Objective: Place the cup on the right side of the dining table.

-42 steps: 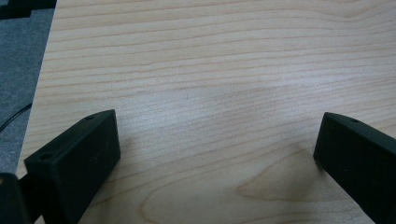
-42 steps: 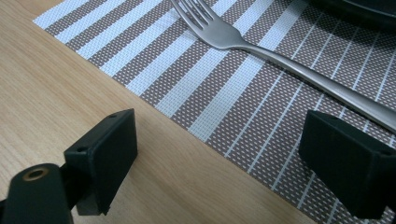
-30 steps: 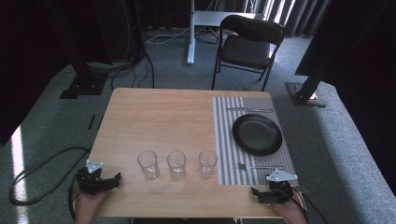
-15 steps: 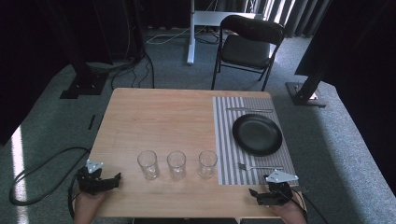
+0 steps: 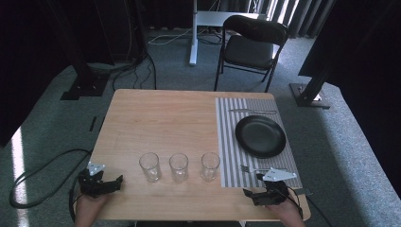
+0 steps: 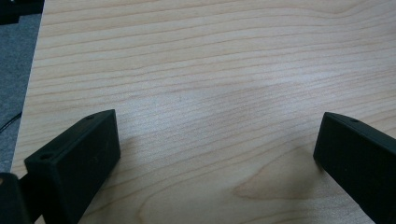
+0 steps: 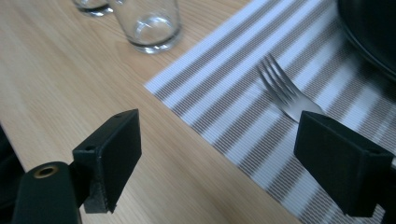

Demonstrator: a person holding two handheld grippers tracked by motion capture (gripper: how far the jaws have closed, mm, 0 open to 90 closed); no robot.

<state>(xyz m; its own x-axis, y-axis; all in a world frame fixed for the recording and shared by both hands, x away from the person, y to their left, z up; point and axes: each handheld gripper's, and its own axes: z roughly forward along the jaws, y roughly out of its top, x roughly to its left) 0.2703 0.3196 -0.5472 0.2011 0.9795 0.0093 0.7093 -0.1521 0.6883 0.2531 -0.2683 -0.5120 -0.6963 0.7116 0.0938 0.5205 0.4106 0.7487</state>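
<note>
Three empty clear glasses (image 5: 149, 165) (image 5: 178, 166) (image 5: 210, 165) stand in a row near the front of the wooden table (image 5: 161, 118). On the right lies a striped placemat (image 5: 227, 137) with a black plate (image 5: 261, 136), a fork (image 5: 250, 169) in front of it and a knife (image 5: 253, 111) behind it. My left gripper (image 5: 115, 181) rests at the front left corner, open over bare wood (image 6: 219, 121). My right gripper (image 5: 247, 193) is at the front right, open (image 7: 219, 126). Its jaws have just been closing a little with nothing gripped. The fork (image 7: 285, 91) lies just ahead, by the right-hand jaw.
The nearest glass (image 7: 147, 23) stands to the upper left in the right gripper view. A black chair (image 5: 250, 47) and stand legs are on the carpet beyond the table. A cable (image 5: 42, 170) loops on the floor at the left.
My right gripper has shifted slightly left and lifted a little. The left gripper, glasses and place setting are unchanged.
</note>
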